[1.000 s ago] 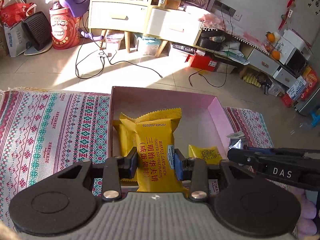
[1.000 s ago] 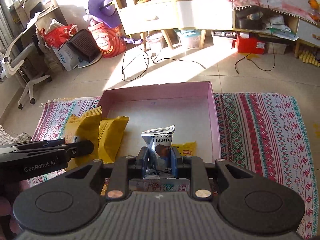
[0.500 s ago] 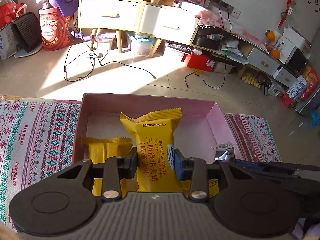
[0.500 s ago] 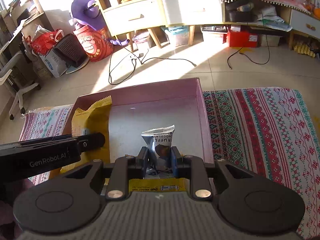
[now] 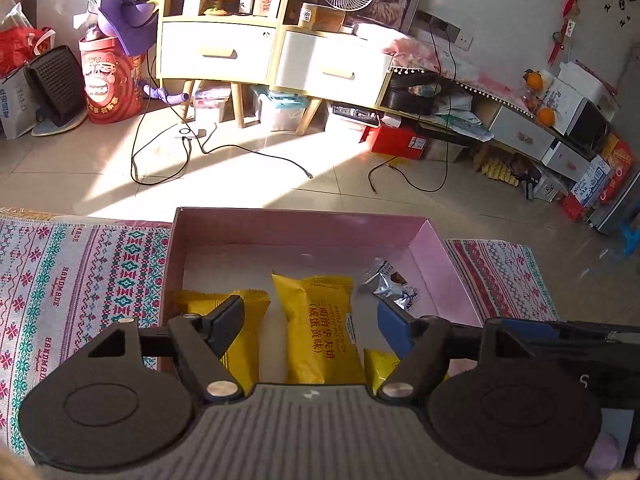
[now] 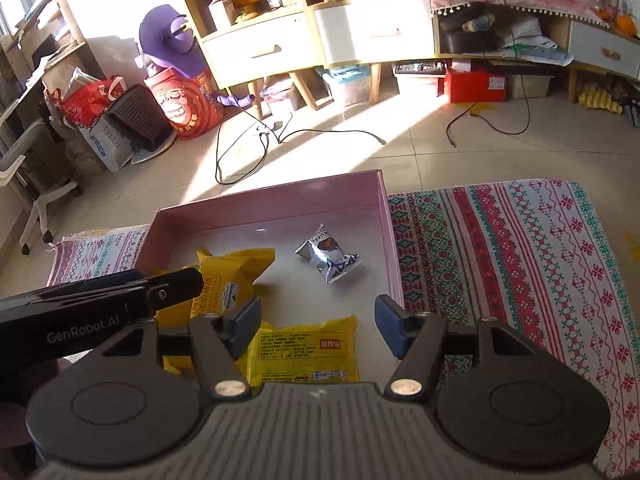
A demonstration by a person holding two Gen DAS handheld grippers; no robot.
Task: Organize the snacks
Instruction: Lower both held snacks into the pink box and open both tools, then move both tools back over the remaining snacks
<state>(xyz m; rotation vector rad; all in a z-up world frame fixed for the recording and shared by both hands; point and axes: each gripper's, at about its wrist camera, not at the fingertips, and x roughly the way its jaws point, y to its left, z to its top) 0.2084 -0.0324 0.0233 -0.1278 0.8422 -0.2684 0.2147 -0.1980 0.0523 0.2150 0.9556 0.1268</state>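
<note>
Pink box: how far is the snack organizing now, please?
Four packets already lie in the pink box: the silver packet, the yellow waffle pack and two more yellow packs. Both grippers, left and right, have just opened and hold nothing. No other snack shows on the cloth.

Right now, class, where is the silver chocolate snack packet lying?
In the right wrist view, the silver packet lies on the pink box floor, toward its right wall, beyond the flat yellow packet.

We hold the left gripper (image 5: 310,320) and right gripper (image 6: 316,322) tilted downward, side by side; both jaws have just been opening, gripping nothing.
</note>
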